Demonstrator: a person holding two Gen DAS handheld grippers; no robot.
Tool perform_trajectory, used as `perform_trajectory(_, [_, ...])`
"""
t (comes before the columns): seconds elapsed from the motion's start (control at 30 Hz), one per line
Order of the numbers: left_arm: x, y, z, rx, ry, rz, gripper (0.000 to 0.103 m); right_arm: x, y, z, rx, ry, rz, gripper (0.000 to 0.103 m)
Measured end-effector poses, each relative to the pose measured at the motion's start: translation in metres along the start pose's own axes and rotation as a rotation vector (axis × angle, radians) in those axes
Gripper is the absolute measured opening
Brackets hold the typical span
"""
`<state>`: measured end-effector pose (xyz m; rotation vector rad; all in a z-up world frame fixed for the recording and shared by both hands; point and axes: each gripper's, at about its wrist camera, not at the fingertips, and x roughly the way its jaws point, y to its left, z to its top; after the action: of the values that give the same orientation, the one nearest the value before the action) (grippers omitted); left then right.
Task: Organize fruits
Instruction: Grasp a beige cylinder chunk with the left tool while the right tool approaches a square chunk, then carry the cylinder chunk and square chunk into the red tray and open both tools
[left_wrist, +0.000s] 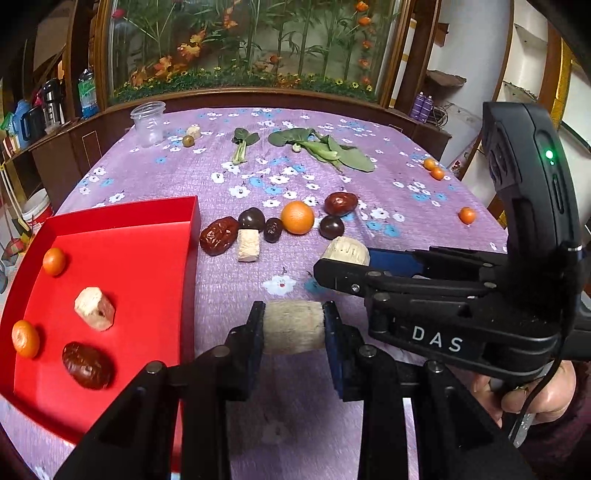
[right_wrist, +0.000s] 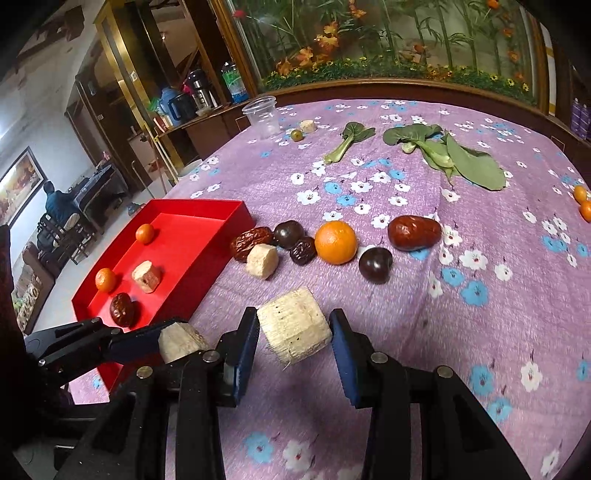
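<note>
Jaws of my left gripper (left_wrist: 294, 328) were clamped on a pale cut sugarcane piece (left_wrist: 293, 326), both pads pressed to its ends, just right of the red tray (left_wrist: 122, 229) and above the purple flowered table (left_wrist: 424, 199). Beside it, my right gripper (right_wrist: 294, 332) stood with its jaws spread around a second, stubbier cane chunk (right_wrist: 293, 325); the left pad was at its edge, the right pad just apart, so nothing was gripped. In the left wrist view that right tool reached in level from the right, a hand (left_wrist: 532, 391) curled under its handle.

Inside the tray lay two small oranges (left_wrist: 54, 261), a cane piece (left_wrist: 94, 308) and a red date (left_wrist: 87, 365). On the cloth beyond the tray sat a loose cluster: a large orange (left_wrist: 297, 218), dates, dark round fruits and another cane piece (left_wrist: 247, 245). Leafy greens (left_wrist: 325, 149) and a clear jar (left_wrist: 148, 123) lay farther back.
</note>
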<state>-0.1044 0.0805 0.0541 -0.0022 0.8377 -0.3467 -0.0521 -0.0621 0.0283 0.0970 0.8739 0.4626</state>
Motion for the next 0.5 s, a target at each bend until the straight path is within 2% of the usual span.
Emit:
perform_trajectory(0.33, [-0.021, -0.009, -0.012, 0.005, -0.015, -0.012, 0.030, -0.026, 0.011, -0.018, 0.013, -0.046, 0.002, 0.043])
perform_trajectory(0.5, [-0.024, -0.011, -0.017, -0.003, -0.013, -0.018, 0.030, -0.037, 0.003, -0.033, 0.106, -0.075, 0.038, 0.043])
